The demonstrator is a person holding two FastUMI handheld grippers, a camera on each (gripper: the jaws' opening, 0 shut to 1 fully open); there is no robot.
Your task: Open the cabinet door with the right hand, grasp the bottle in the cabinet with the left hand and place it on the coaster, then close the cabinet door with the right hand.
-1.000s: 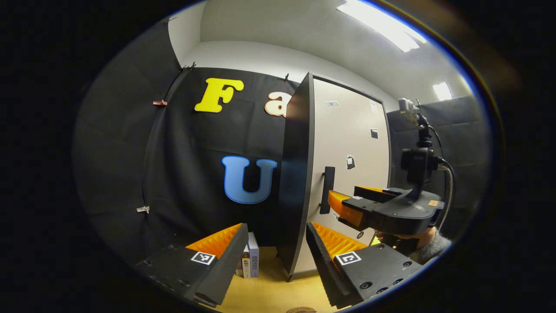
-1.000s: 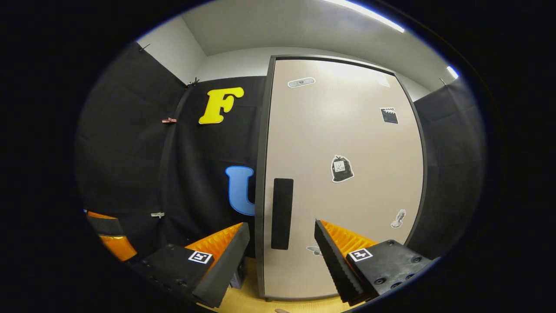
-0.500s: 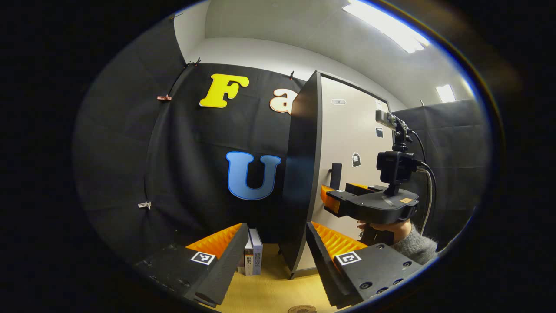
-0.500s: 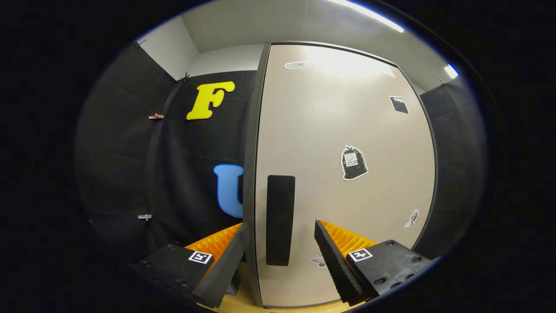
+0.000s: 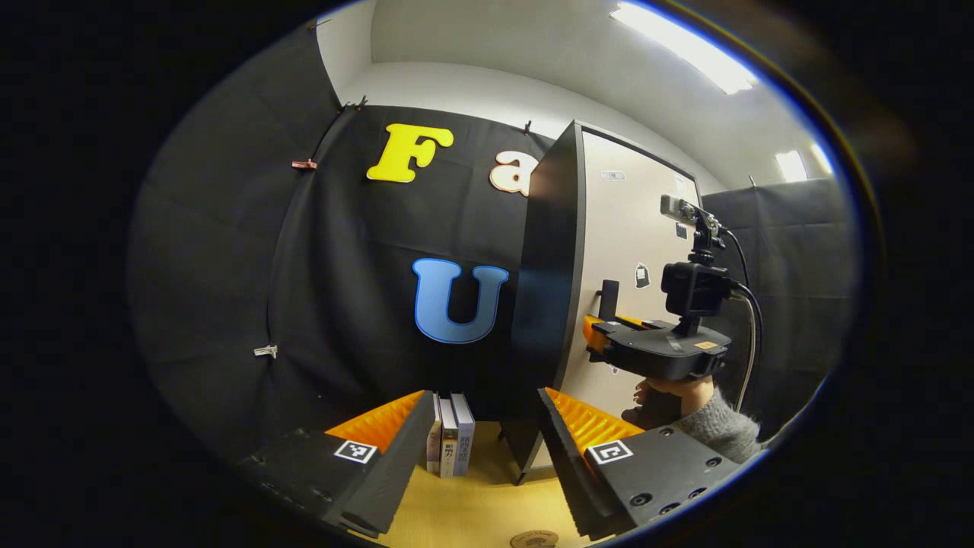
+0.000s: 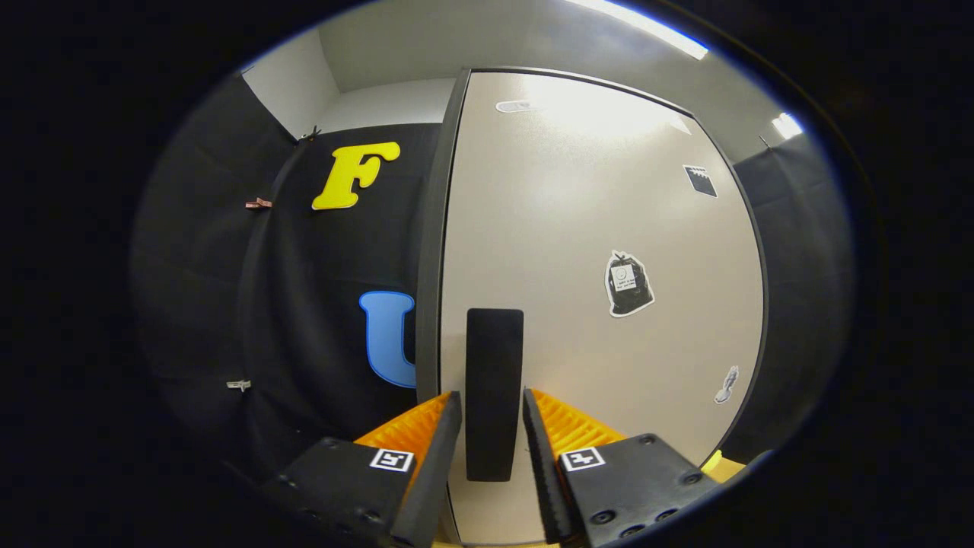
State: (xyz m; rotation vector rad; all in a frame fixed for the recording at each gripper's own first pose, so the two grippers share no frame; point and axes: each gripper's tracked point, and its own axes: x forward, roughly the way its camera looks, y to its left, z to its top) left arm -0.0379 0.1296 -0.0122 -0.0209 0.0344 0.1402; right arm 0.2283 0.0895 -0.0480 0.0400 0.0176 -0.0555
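In the right gripper view, the right hand-held gripper (image 6: 491, 434) is seen at 6 o'clock with its two fingers set either side of the dark upright handle (image 6: 494, 380) of the cabinet door (image 6: 609, 228). The fingers (image 6: 437, 457) stand just beside the handle, one at each flank; narrow gaps seem to remain, so it cannot be told whether the handle is pressed. The door is pale, edged in dark trim, and is marked with small stickers (image 6: 628, 284) toward 3 o'clock. The door lies flush with the cabinet front.

In the left gripper view, the left hand-held gripper (image 5: 483, 449) is held at 6 o'clock with its fingers spread wide and nothing between them. The cabinet (image 5: 552, 304) is seen from its dark side at about 3 o'clock from the centre, standing on the wooden bench (image 5: 487, 502). Some upright books (image 5: 450, 445) are stood on the bench just beside the cabinet, toward 7 o'clock of it. At 3 o'clock the right hand-held gripper (image 5: 597, 335) is seen at the door handle (image 5: 608, 298), held from below by a hand (image 5: 670, 392) in a grey sleeve (image 5: 723, 430). A round coaster (image 5: 534, 540) is partly seen on the bench at 6 o'clock. The bottle is hidden from both views.
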